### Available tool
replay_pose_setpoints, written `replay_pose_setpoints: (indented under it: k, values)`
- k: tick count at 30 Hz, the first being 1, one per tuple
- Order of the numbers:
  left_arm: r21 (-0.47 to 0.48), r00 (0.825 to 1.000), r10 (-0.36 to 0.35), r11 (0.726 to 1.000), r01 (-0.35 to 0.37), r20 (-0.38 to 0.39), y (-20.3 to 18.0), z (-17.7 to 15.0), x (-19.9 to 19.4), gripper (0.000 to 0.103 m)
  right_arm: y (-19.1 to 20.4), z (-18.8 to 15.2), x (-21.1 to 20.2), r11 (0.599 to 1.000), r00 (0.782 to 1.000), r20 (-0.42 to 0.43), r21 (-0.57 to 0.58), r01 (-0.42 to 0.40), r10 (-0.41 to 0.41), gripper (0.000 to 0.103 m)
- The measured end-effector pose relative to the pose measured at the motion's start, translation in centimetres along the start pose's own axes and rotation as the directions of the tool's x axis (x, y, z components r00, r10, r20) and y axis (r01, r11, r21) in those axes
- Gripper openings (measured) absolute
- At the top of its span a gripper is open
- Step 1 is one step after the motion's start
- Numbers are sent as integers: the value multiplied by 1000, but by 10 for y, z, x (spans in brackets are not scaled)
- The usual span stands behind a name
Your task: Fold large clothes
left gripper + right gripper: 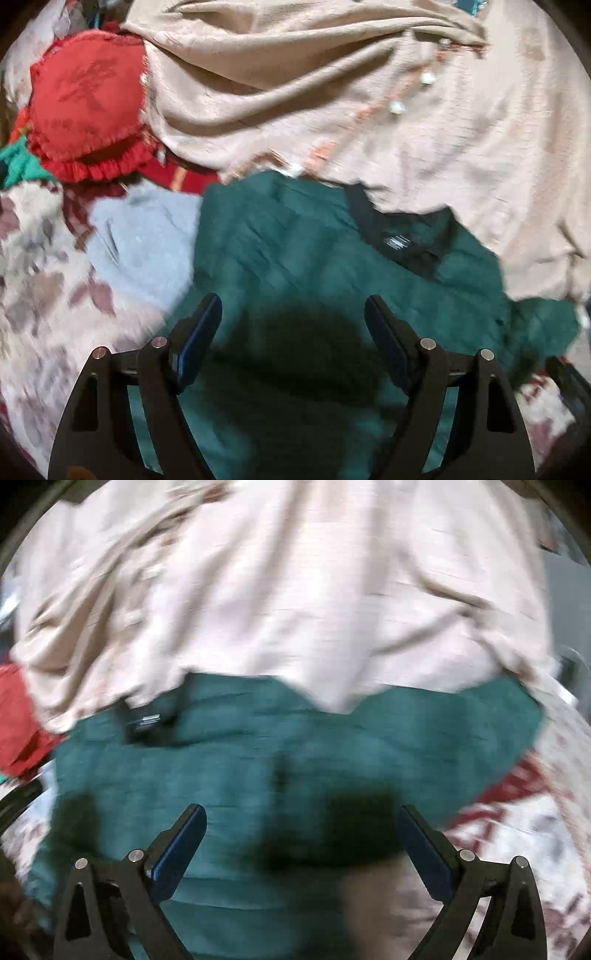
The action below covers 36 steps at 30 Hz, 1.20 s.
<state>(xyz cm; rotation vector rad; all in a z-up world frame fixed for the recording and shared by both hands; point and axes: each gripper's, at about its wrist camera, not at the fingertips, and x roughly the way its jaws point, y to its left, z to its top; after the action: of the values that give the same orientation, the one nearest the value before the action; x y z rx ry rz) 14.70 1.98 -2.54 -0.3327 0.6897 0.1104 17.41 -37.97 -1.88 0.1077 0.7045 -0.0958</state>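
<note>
A floral bedspread (33, 295) carries the whole pile, presumably as the folding surface. Largest on it is a beige garment (406, 122), bunched at the far side and overlapping the top edge of the teal shirt (295, 251), which lies fairly flat nearest the tools, collar and label toward the beige cloth, likely the piece set out for folding. Beside it sit a red frilled cushion (81, 99) and a pale blue cloth (147, 236). The 2 tools hover over the teal shirt: left gripper (293, 314) and right gripper (301, 823), jaws spread wide, holding nothing, seemingly poised to pinch an edge.
</note>
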Motion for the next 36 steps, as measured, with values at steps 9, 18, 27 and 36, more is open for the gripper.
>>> replay_pose_setpoints:
  k: [9, 18, 27, 36]
  values:
    - [-5, 991, -58, 998, 58, -117, -20, -17, 16, 80, -143, -3, -18, 969, 978, 63, 157, 189, -201, 101]
    - [-82, 983, -5, 997, -11, -183, -7, -14, 41, 80, -246, 62, 50, 956, 987, -5, 246, 158, -162, 99]
    - [40, 989, 4, 999, 2, -148, -33, -15, 43, 80, -279, 75, 111, 943, 1000, -28, 332, 5, 5, 28]
    - [-47, 989, 14, 999, -22, -149, -12, -8, 45, 80, -251, 50, 13, 945, 972, 62, 255, 204, -226, 17]
